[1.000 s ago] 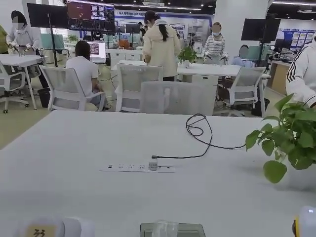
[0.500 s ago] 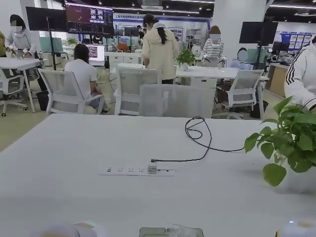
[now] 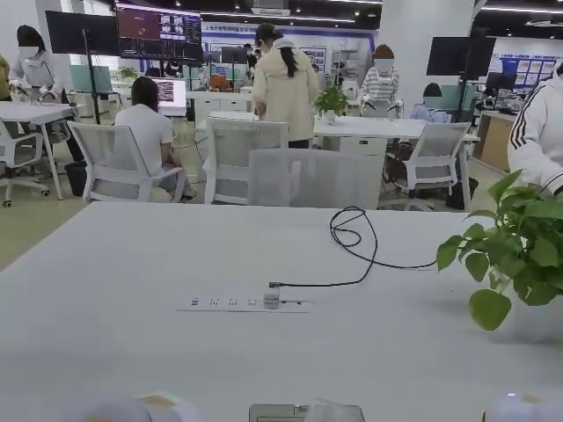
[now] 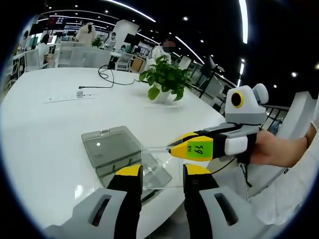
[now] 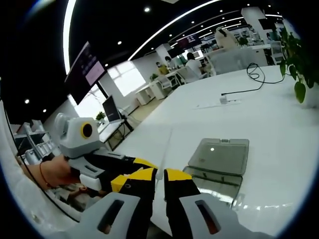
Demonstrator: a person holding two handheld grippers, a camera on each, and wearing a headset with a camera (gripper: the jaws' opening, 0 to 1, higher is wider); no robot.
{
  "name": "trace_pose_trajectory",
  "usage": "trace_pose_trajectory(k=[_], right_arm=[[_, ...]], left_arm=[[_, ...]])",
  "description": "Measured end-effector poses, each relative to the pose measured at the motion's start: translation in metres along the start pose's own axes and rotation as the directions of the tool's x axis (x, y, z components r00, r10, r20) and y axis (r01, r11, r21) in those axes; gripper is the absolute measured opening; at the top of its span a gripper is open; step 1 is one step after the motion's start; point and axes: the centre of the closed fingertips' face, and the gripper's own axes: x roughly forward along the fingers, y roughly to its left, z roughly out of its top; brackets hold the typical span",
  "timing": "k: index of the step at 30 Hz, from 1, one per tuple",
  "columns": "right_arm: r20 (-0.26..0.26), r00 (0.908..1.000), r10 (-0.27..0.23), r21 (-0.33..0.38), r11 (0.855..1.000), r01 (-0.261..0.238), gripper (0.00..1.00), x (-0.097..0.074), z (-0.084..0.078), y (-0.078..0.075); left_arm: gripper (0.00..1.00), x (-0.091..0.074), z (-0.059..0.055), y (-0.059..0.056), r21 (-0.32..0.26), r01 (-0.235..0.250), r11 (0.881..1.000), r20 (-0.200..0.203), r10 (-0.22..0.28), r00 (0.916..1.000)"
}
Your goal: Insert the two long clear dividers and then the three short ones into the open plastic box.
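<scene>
Jaws x2 on divider [image 4: 162, 172], box [image 4: 112, 149] near

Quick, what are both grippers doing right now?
Left gripper: jaws either side of the clear divider; grip cannot be told.
Right gripper: closed on the clear divider.

White counter [image 3: 132, 290] is carrying a power strip [image 3: 244, 302], a looped black cable [image 3: 352, 233] and a potted plant [image 3: 515, 255]. Beyond the counter, office chairs [image 3: 312, 178] are standing; ceiling strip lights [image 4: 244, 20] are glowing.
</scene>
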Motion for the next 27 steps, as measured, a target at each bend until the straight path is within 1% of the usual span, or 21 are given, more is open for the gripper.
trace_pose_trajectory(k=[1, 3, 4, 5, 6, 7, 9, 11, 16, 19, 21, 22, 24, 26, 27], right_arm=[[0.0, 1.0, -0.006, 0.007, 1.0, 0.006, 0.08, 0.001, 0.0, 0.0], [0.002, 0.9997, -0.024, -0.003, 1.0, 0.024, 0.07, 0.001, 0.0, -0.002], [-0.002, 0.9998, -0.018, 0.001, 1.0, 0.018, 0.07, 0.0, 0.0, -0.002], [-0.003, 0.9998, -0.017, 0.006, 1.0, 0.017, 0.07, 0.0, -0.001, -0.002], [-0.003, 0.9998, -0.018, 0.012, 1.0, 0.019, 0.07, 0.0, 0.0, -0.003], [-0.003, 0.9998, -0.02, 0.012, 1.0, 0.02, 0.07, 0.0, 0.0, -0.003], [-0.01, 0.9998, -0.018, 0.015, 1.0, 0.018, 0.07, -0.001, -0.002, -0.003], [-0.015, 0.9997, -0.019, 0.018, 1.0, 0.019, 0.07, -0.001, -0.002, -0.003], [-0.021, 0.9996, -0.018, 0.046, 0.999, 0.019, 0.07, -0.002, 0.001, -0.006], [-0.032, 0.999, -0.032, 0.066, 0.997, 0.034, 0.07, -0.004, 0.004, -0.012], [-0.061, 0.9965, -0.057, 0.095, 0.993, 0.063, 0.07, -0.005, 0.003, -0.02], [-0.066, 0.996, -0.059, 0.1, 0.993, 0.066, 0.07, -0.005, 0.004, -0.023], [-0.091, 0.9926, -0.08, 0.106, 0.99, 0.09, 0.07, -0.006, 0.004, -0.03], [-0.114, 0.9892, -0.092, 0.107, 0.989, 0.104, 0.07, -0.006, 0.003, -0.035], [-0.131, 0.9859, -0.104, 0.11, 0.987, 0.119, 0.07, -0.006, 0.003, -0.04]], left_arm=[[0.31, 0.001, -0.001, 0.0, -0.008, -0.002, 1.0, -0.002, 0.002, 1.0], [0.28, 0.001, -0.002, -0.001, 0.0, 0.002, 1.0, -0.005, -0.002, 1.0], [0.28, 0.001, -0.002, -0.001, 0.006, 0.003, 1.0, -0.007, -0.003, 1.0], [0.28, 0.001, -0.003, -0.001, -0.001, 0.003, 1.0, -0.007, -0.003, 1.0], [0.3, 0.001, -0.001, -0.004, -0.017, 0.016, 1.0, 0.003, -0.016, 0.9999], [0.31, 0.001, -0.001, -0.004, -0.016, 0.019, 1.0, 0.003, -0.019, 0.9998], [0.3, 0.001, -0.003, -0.004, 0.001, 0.015, 1.0, -0.006, -0.015, 0.9999], [0.31, 0.002, -0.004, -0.005, 0.0, 0.021, 1.0, -0.006, -0.021, 0.9998], [0.36, 0.001, -0.007, -0.007, 0.031, 0.04, 0.999, -0.006, -0.04, 0.9992], [0.38, -0.002, -0.009, -0.006, 0.06, 0.047, 0.997, -0.005, -0.047, 0.9989], [0.41, -0.005, -0.012, -0.004, 0.098, 0.051, 0.994, -0.004, -0.051, 0.9987], [0.43, -0.006, -0.013, -0.003, 0.112, 0.05, 0.992, -0.007, -0.05, 0.9987], [0.48, -0.008, -0.018, -0.001, 0.159, 0.055, 0.986, -0.017, -0.053, 0.9984], [0.51, -0.01, -0.022, 0.001, 0.181, 0.059, 0.982, -0.025, -0.056, 0.9981], [0.54, -0.011, -0.025, 0.002, 0.191, 0.064, 0.979, -0.03, -0.06, 0.9978]])
